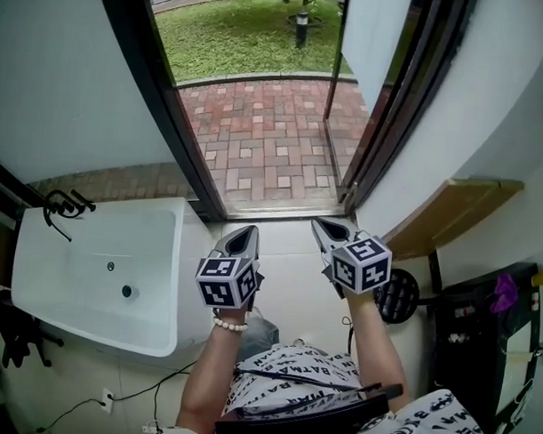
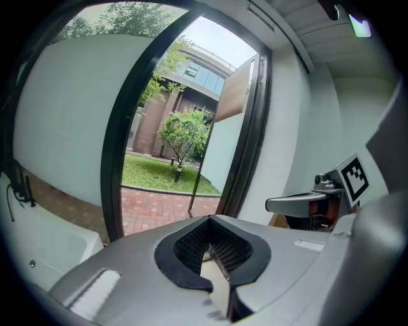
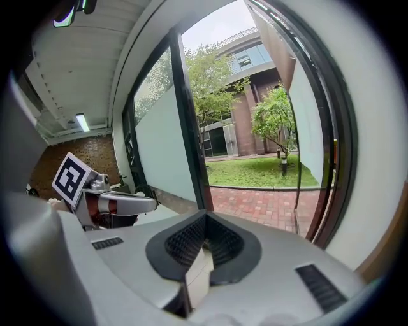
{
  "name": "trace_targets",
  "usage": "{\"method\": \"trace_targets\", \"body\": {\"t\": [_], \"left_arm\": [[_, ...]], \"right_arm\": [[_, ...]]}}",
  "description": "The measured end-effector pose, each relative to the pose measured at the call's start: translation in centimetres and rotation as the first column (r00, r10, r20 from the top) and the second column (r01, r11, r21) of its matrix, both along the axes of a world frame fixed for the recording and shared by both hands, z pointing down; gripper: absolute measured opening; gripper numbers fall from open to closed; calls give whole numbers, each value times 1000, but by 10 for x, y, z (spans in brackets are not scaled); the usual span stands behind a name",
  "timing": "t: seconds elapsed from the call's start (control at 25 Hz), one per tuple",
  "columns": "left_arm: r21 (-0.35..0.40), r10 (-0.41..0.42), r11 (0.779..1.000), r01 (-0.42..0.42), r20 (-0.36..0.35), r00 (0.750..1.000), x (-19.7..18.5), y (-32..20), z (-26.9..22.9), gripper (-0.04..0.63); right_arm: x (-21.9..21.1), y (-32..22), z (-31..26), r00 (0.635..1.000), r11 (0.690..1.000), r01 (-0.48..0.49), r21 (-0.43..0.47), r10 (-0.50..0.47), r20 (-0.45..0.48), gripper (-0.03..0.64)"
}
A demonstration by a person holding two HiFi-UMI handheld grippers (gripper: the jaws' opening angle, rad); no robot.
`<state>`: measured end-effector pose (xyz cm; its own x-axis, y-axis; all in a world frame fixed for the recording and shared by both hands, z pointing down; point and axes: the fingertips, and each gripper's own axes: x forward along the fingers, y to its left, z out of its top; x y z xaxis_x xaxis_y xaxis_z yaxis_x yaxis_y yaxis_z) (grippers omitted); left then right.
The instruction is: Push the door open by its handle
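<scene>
The door (image 1: 371, 33), a pale panel in a dark frame, stands swung outward over the brick path; I cannot make out its handle. It also shows in the left gripper view as the door (image 2: 224, 143) and in the right gripper view as the door (image 3: 301, 137). My left gripper (image 1: 243, 238) and right gripper (image 1: 331, 231) are side by side just inside the threshold, pointing at the doorway. Both are shut with nothing between the jaws, as seen for the left gripper (image 2: 211, 256) and the right gripper (image 3: 203, 253). Neither touches the door.
A white basin (image 1: 46, 293) with a black tap (image 1: 64, 204) stands at the left. A wooden shelf (image 1: 452, 209) and a dark rack (image 1: 481, 335) are at the right. The black door frame (image 1: 156, 92) borders the opening; brick paving (image 1: 265, 140) and lawn lie beyond.
</scene>
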<state>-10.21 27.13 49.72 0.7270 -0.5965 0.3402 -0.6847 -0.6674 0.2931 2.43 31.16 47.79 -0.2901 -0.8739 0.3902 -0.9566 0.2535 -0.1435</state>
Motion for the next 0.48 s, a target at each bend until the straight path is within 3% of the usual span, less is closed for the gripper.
{"method": "trace_targets", "body": {"t": [0.48], "left_arm": [[13,-8,1000,8,-13,1000,-2,19,-13,-9]], "right_arm": [[0,16,-11,1000,1000,-6,19,6,-10,4]]}}
